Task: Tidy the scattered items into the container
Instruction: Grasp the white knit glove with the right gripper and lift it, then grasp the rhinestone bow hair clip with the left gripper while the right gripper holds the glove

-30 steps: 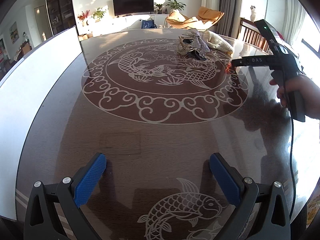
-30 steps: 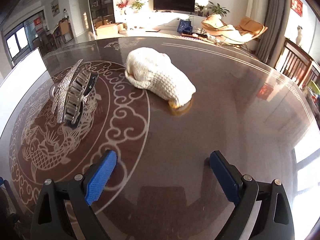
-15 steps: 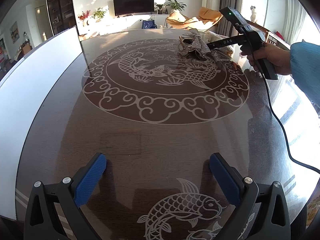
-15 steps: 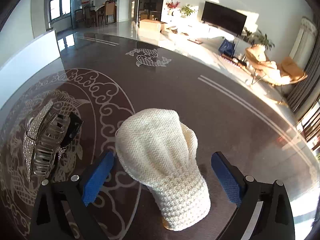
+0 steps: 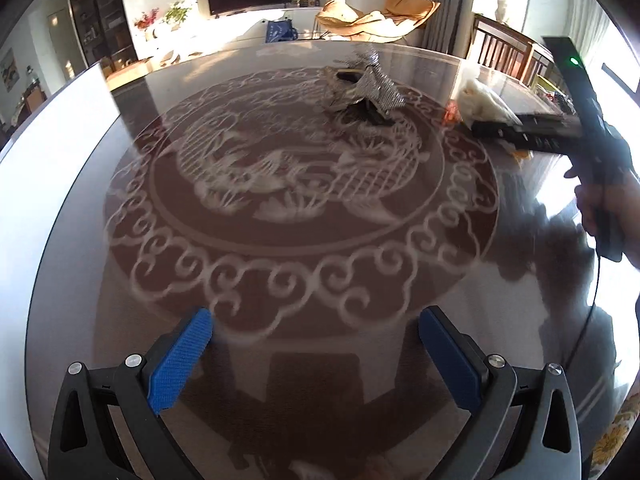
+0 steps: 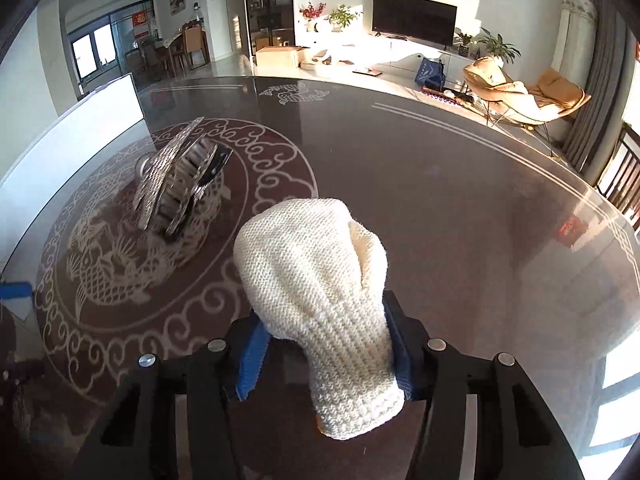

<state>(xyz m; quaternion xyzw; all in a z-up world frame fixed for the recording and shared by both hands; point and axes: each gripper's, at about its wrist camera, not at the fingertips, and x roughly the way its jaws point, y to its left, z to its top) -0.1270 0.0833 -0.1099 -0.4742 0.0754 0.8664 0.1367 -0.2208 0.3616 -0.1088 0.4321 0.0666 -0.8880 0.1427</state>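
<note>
- A cream knitted mitten (image 6: 316, 280) with a coarse ribbed cuff is seen between the blue ridged pads (image 6: 250, 354) of the right tool (image 6: 324, 356), whose jaws are closing on the cuff; the pads are pressed against both sides of the wool.
- The mitten's rounded body and short thumb are stretched forward over the tabletop (image 6: 460, 208), away from the tool.
- A large hair claw (image 6: 176, 184) set with glittering silver stones, with pale comb-like teeth and a dark inner part, is found to the left of the mitten, well apart from it, lying on the central pattern.
- The left tool (image 5: 316, 360) is held spread wide above the tabletop, with nothing between its textured blue pads (image 5: 180, 360).
- In the left wrist view the right tool's black body is gripped by a hand (image 5: 612, 208) at the right edge, with a cable trailing down.
- The tabletop is dark, glossy and round, inlaid with pale fish and curled cloud scrolls; reflections and sunlight are cast across it.
- A white container wall (image 6: 72, 140) is seen at the tabletop's left edge.
- Beyond, a living room is shown: a television (image 6: 414, 20), potted plants, tan lounge chairs (image 6: 520, 92) and grey curtains.
</note>
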